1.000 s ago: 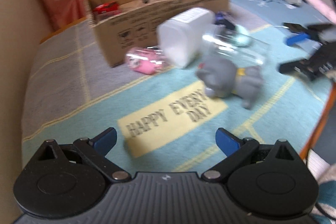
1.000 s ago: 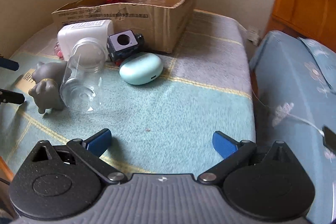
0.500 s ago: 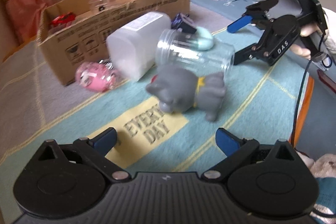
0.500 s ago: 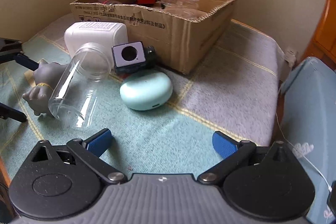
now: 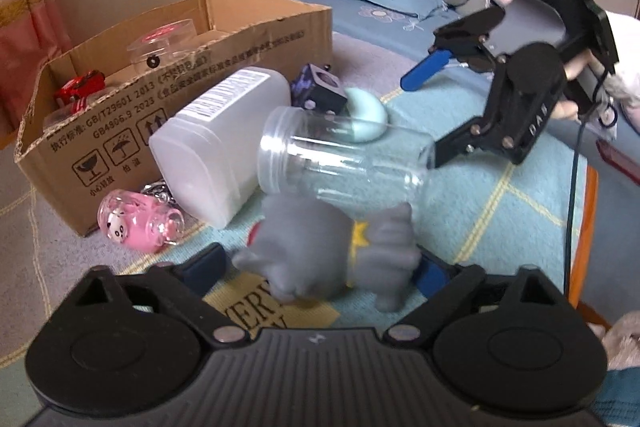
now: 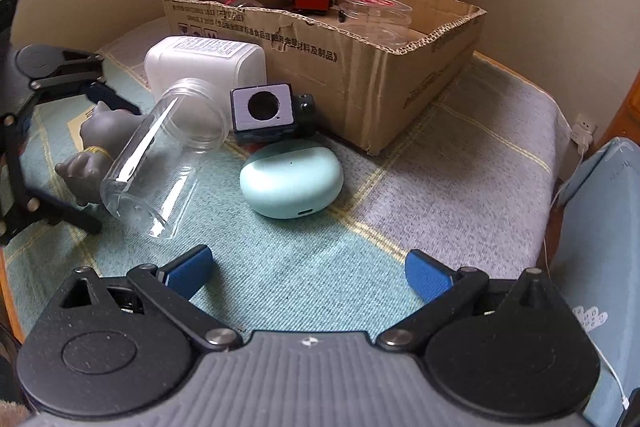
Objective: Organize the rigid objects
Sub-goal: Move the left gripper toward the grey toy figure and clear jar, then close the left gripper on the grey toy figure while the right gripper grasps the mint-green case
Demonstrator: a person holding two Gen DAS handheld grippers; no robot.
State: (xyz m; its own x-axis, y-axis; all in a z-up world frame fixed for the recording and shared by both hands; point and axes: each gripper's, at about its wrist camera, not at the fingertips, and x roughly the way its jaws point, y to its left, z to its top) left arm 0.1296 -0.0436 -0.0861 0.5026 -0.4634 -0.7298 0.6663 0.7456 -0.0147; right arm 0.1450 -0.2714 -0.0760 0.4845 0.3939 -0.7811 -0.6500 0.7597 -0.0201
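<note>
Toy of grey rubber, shaped like a small cat [image 5: 328, 251], lies on its side on the green checked cloth [image 5: 492, 203], and it sits between the two blue fingers of the left gripper [image 5: 320, 273], which stand apart on each side and do not seem to press it. I judge the step in hand is the grasp of this toy; the next move calls for closing the jaws on its body, then lifting it toward the brown cardboard box [image 5: 168, 95] at 11 o'clock. Just behind the toy, at 12 o'clock, lies the clear plastic jar [image 5: 344, 159], touching or nearly touching it, and the white plastic container [image 5: 220, 143] is beside the jar. The right gripper [image 6: 308, 273] is spread wide and holds nothing, with the mint green oval case [image 6: 292, 183] ahead of it at 12 o'clock.
</note>
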